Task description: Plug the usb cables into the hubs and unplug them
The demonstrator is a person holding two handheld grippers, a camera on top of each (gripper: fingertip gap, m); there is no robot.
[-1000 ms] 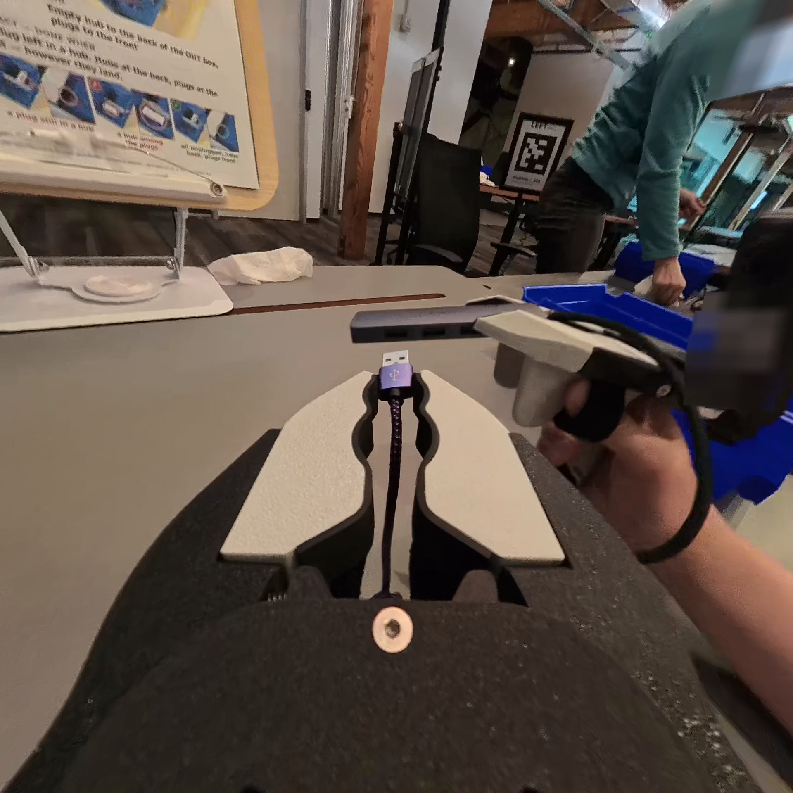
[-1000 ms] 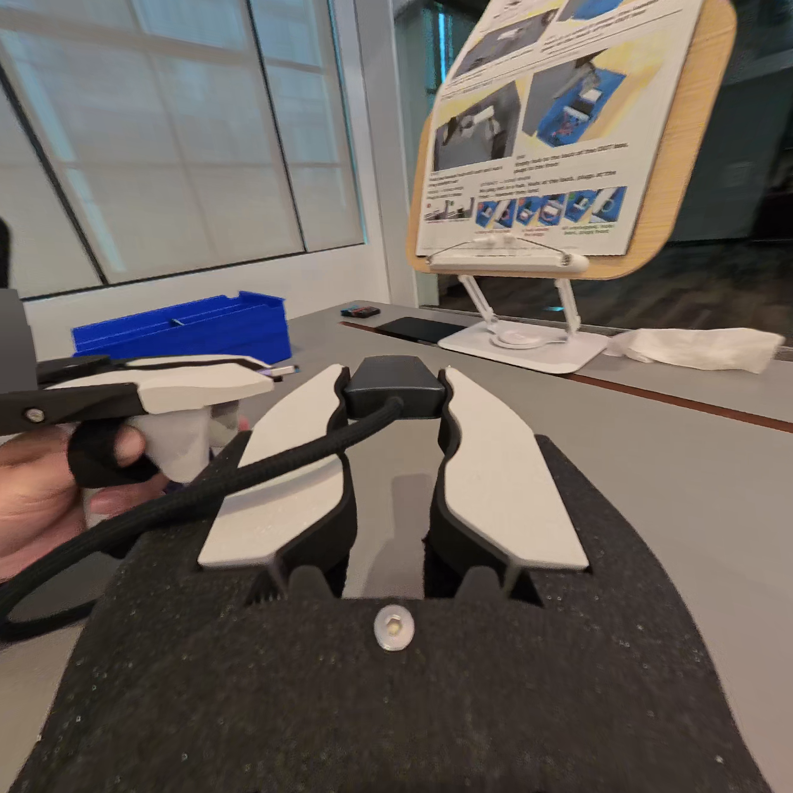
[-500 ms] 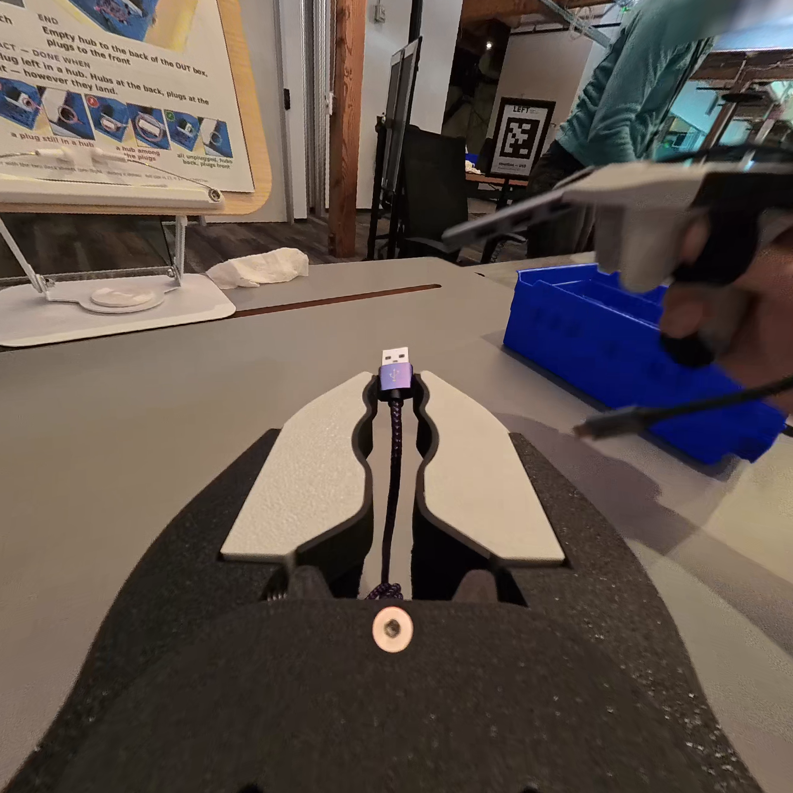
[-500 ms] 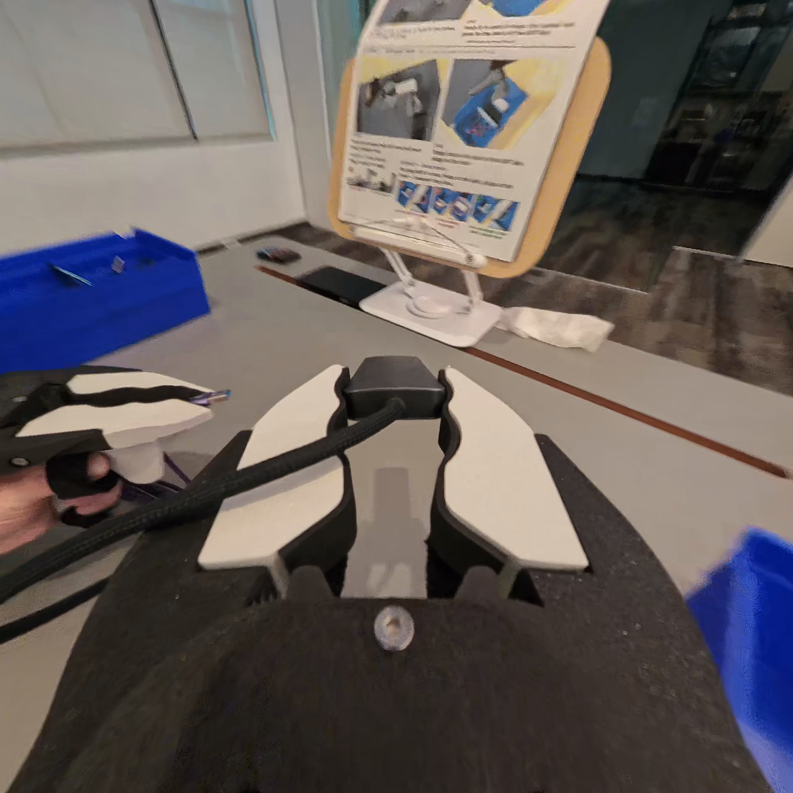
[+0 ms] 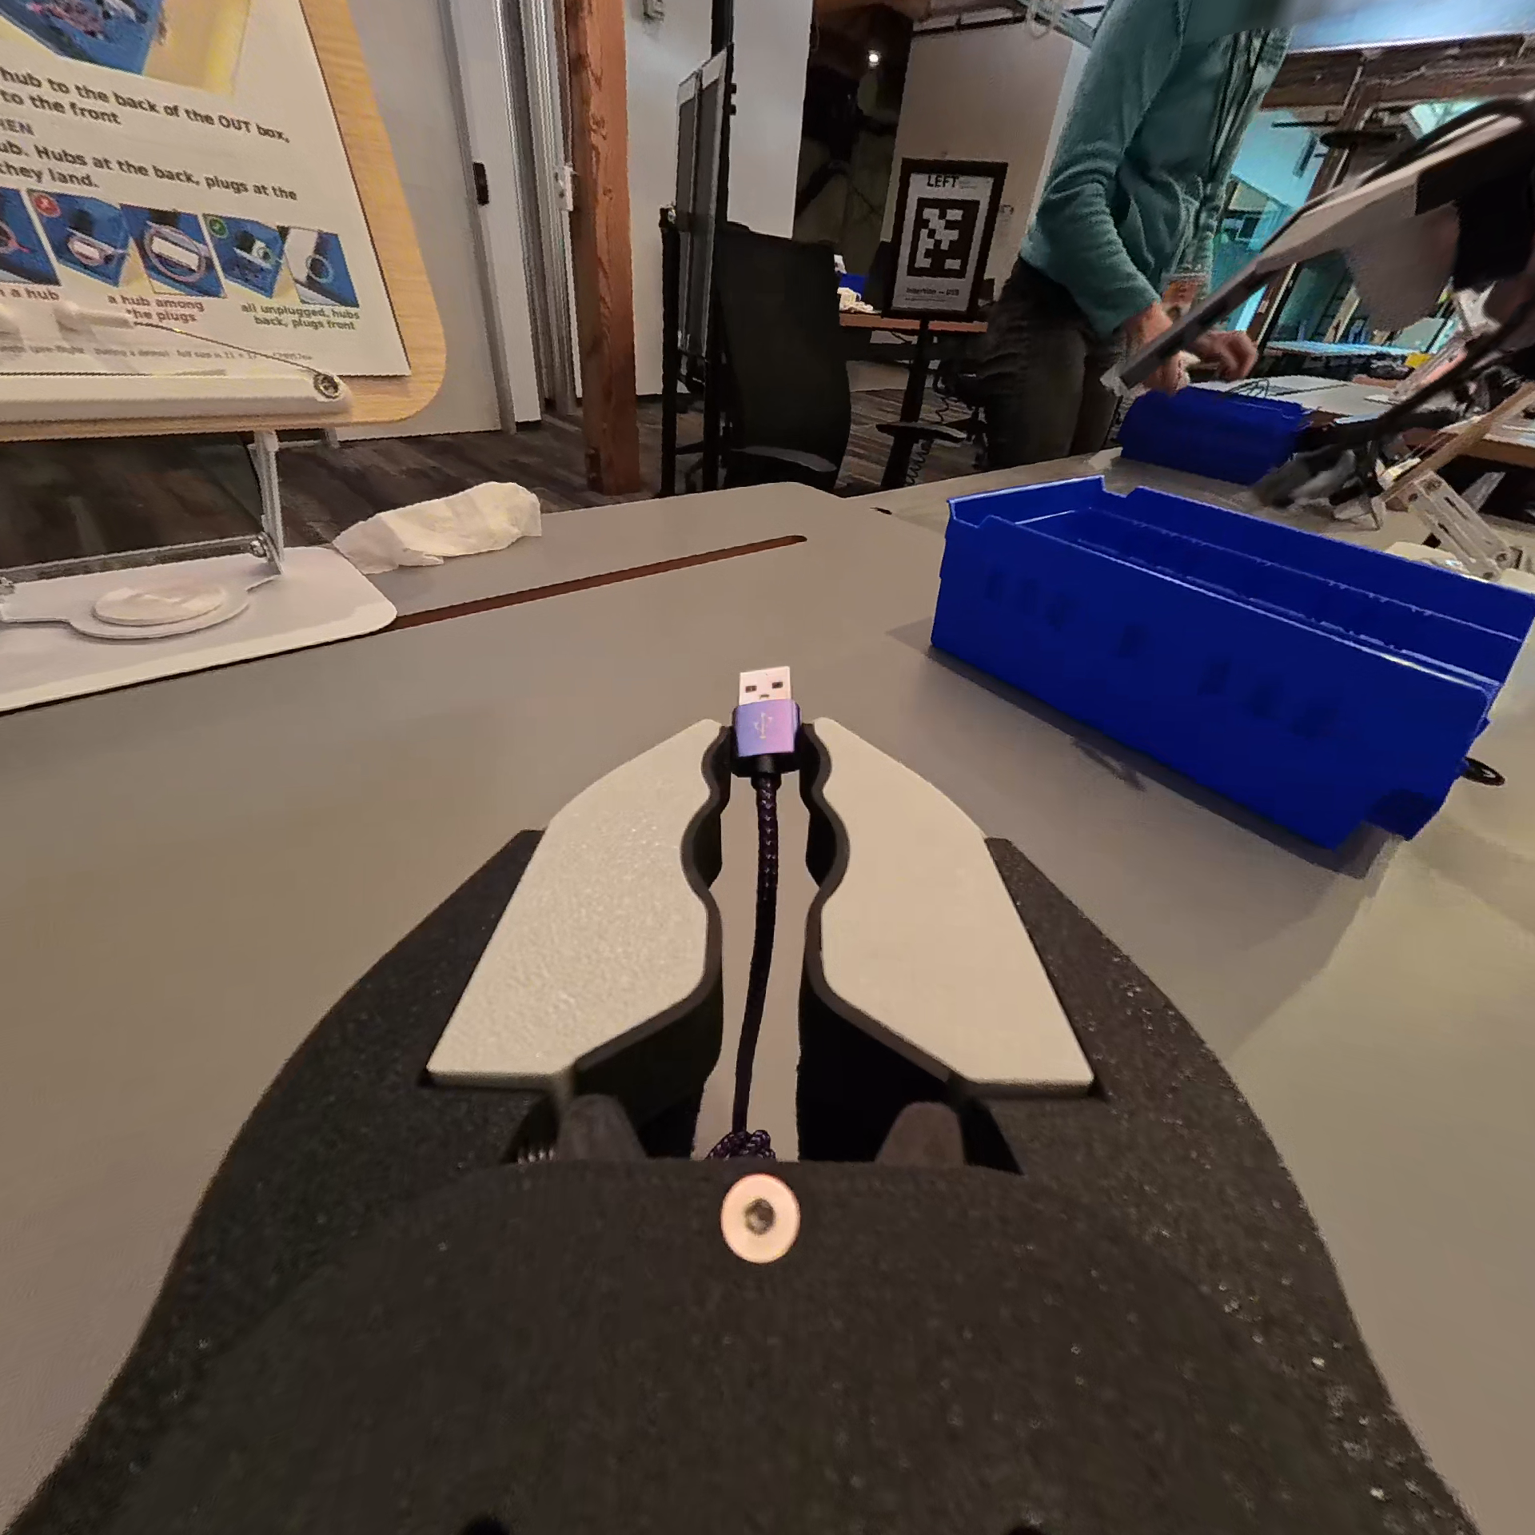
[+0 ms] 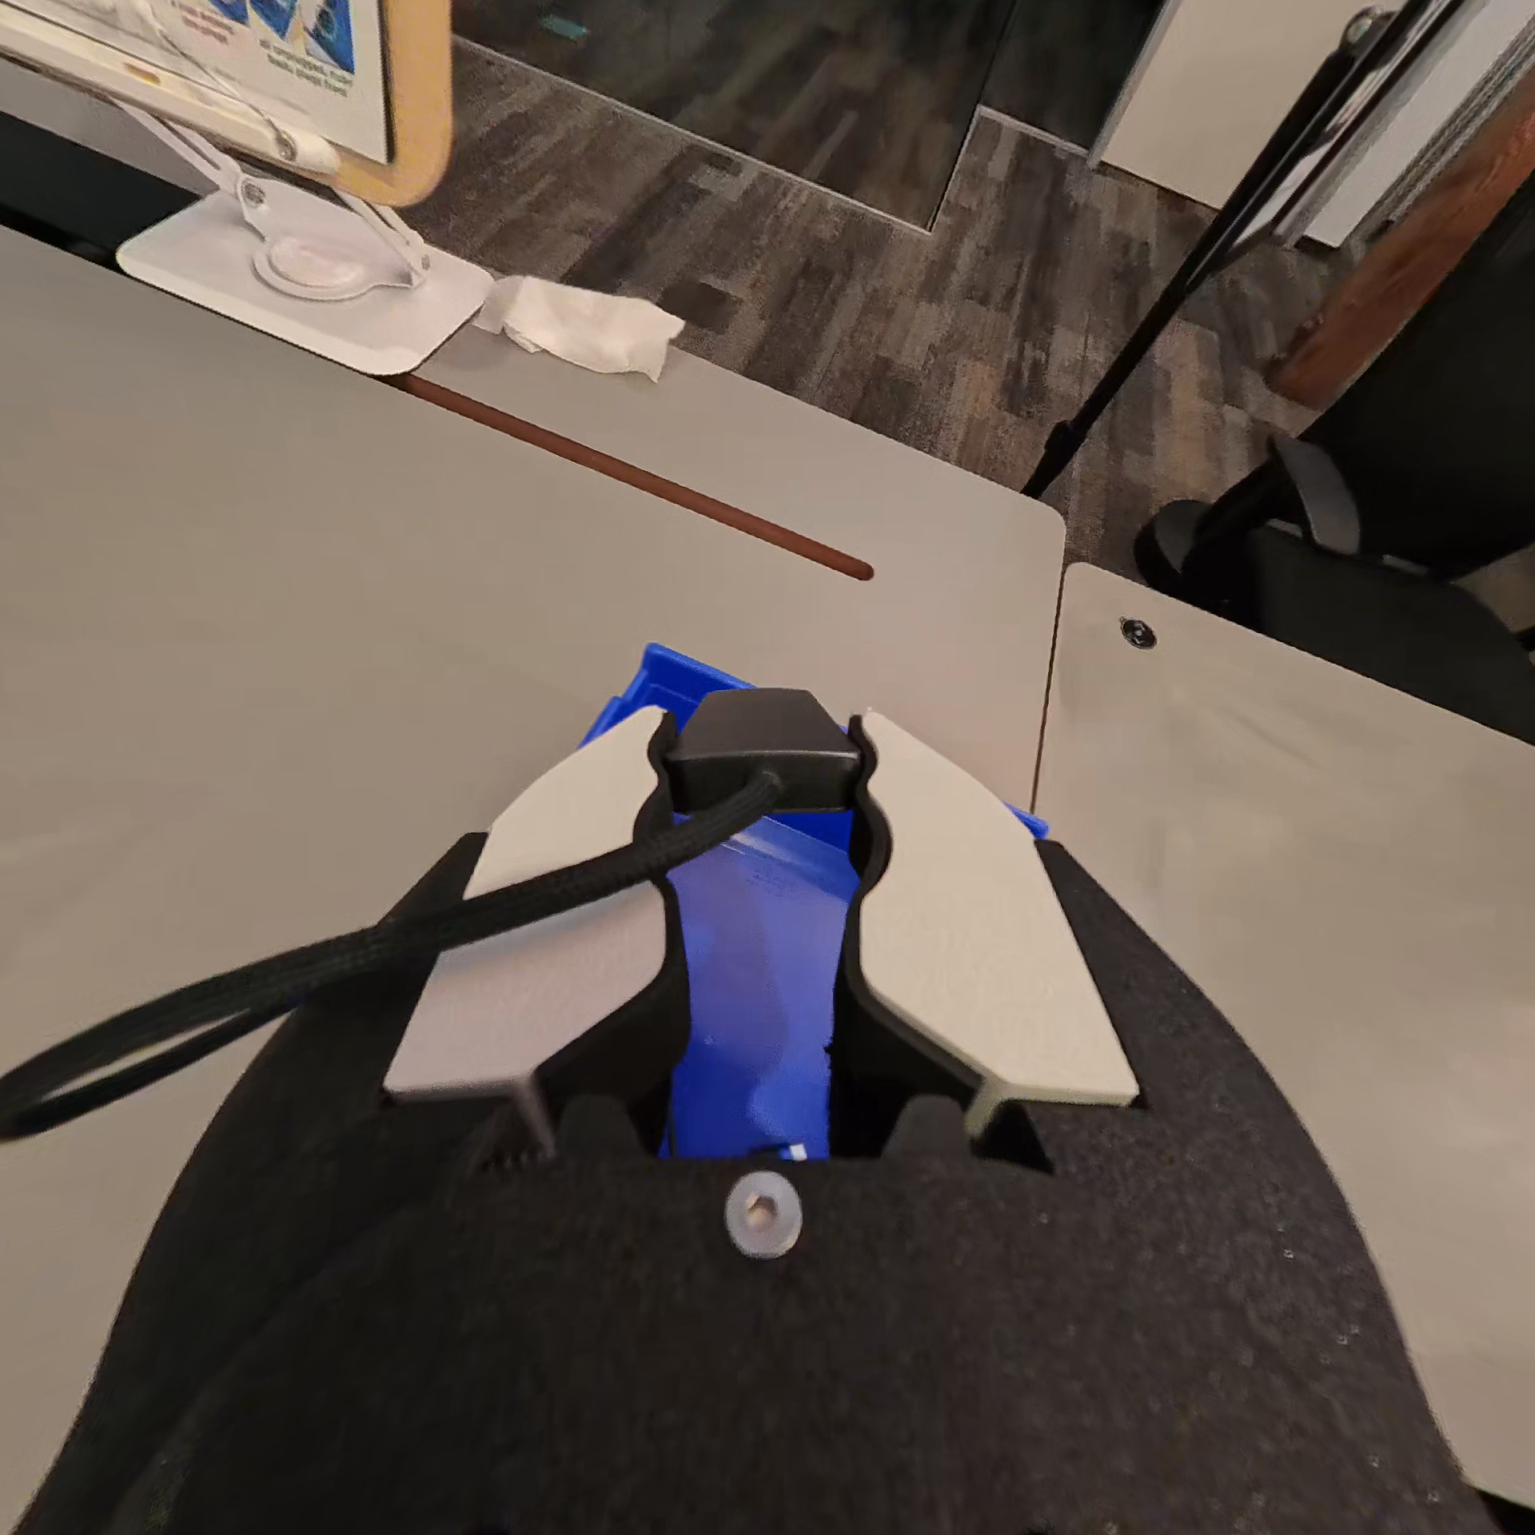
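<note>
USB plug with the purple collar is pinched right at the tip of the left tongs, metal end poking out front and the braided cord trailing back between the fingers. Holding it by the collar like that keeps the connector free, which makes sense whether it's going in or coming out. It hovers over the middle of the grey table, nothing around it, so lots of room on that side.

Right tongs are clenched on the dark hub, gripped at the end where its thick black cable comes out and droops off to the left. They're up high, tipped down over the blue bin by the table's right edge, close to the seam with the next table. My guess is the two are already unplugged and the hub is headed into the bin.

Watch that dangling cable; it could snag the bin wall. A crumpled tissue and a sign stand sit along the far edge, well apart.
</note>
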